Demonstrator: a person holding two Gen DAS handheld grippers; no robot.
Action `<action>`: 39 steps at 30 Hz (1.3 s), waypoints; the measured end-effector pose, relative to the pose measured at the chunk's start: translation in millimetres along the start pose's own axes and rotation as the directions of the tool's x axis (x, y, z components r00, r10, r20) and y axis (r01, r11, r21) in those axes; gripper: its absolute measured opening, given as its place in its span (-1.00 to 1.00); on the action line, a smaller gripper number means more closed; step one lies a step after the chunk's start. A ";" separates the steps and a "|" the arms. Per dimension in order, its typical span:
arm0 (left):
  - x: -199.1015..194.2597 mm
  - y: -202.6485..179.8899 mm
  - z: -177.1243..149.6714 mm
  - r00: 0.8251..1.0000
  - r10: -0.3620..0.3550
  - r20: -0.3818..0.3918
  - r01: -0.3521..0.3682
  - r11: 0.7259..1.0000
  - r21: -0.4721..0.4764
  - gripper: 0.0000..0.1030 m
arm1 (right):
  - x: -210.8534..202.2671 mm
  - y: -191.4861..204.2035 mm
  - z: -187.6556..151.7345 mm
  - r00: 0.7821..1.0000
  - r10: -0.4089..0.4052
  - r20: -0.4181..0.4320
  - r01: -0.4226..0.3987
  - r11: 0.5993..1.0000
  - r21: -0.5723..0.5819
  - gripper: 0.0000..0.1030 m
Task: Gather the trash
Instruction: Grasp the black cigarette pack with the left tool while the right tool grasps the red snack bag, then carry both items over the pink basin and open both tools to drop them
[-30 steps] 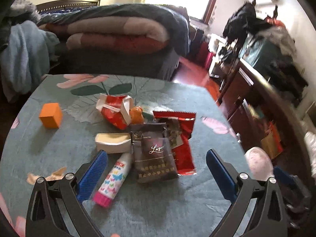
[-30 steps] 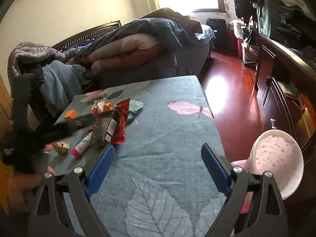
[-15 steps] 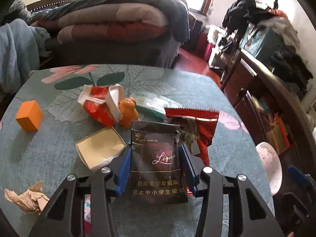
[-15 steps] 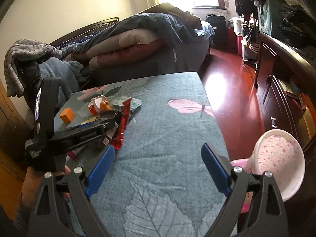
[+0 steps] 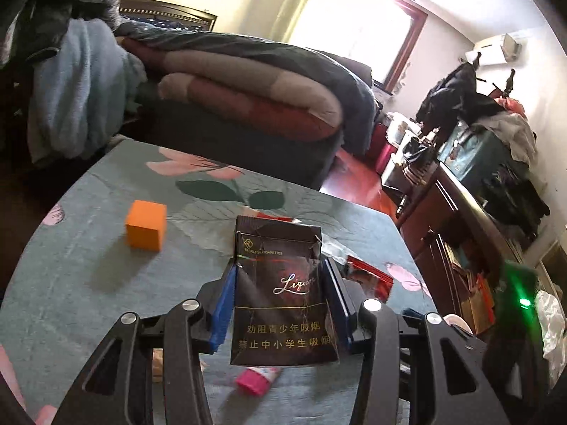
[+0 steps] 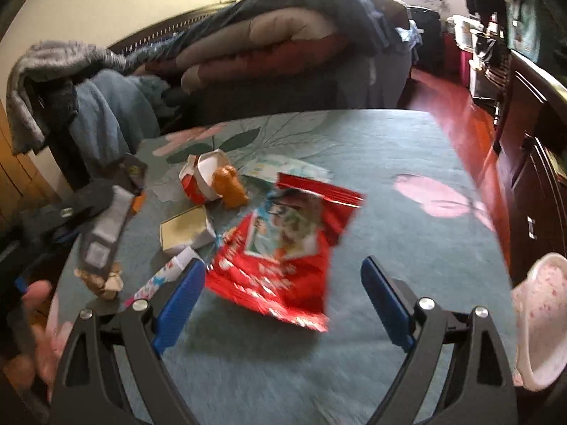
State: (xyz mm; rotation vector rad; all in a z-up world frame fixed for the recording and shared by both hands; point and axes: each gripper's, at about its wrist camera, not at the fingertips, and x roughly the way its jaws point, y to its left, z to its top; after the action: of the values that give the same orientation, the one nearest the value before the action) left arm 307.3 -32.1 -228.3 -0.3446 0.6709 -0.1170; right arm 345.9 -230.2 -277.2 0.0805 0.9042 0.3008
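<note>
Our left tongs grip the dark cigarette pack between both pads, lifted above the tabletop near its left edge, while our right tongs hang wide open and empty over the red snack bag toward the near edge.

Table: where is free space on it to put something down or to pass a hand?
The table is bare on its right half, from the red snack bag to the edge by the pink basin, and along the near edge. The left is crowded: glue stick, open box, orange figure, crumpled paper.
</note>
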 end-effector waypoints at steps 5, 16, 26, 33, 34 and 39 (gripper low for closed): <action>-2.2 11.7 0.4 1.000 0.005 0.004 -0.005 1.000 -0.018 -0.07 | 35.0 9.2 9.8 0.996 -0.063 -0.065 0.063 0.998 -0.003 0.76; -8.7 0.2 -0.9 0.999 -0.040 0.010 0.040 0.999 -0.007 -0.06 | -4.0 -3.6 8.3 0.999 0.021 0.030 -0.022 1.000 0.011 -0.72; -17.1 -41.2 -4.6 0.994 -0.109 0.009 0.109 0.993 0.049 -0.06 | -58.9 -45.5 -16.8 0.996 0.064 0.058 -0.068 0.994 0.083 -0.72; -19.1 -83.7 -10.4 0.987 -0.160 -0.009 0.160 0.981 0.110 -0.06 | -98.5 -80.2 -39.6 0.996 0.034 0.081 -0.044 0.990 0.134 -0.72; -19.5 -92.5 -11.5 0.985 -0.171 -0.011 0.171 0.978 0.123 -0.06 | -103.4 -84.4 -41.9 0.996 0.028 0.087 -0.039 0.990 0.138 -0.72; -18.1 -136.6 -16.0 0.974 -0.226 -0.031 0.228 0.956 0.187 -0.06 | -135.1 -111.8 -55.7 0.992 -0.030 0.124 0.008 0.986 0.168 -0.72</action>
State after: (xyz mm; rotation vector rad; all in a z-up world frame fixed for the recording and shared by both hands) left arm 283.8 -160.6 -181.6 -0.2367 0.6218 -0.3999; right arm 248.9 -379.4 -230.5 0.2434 0.8023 0.1990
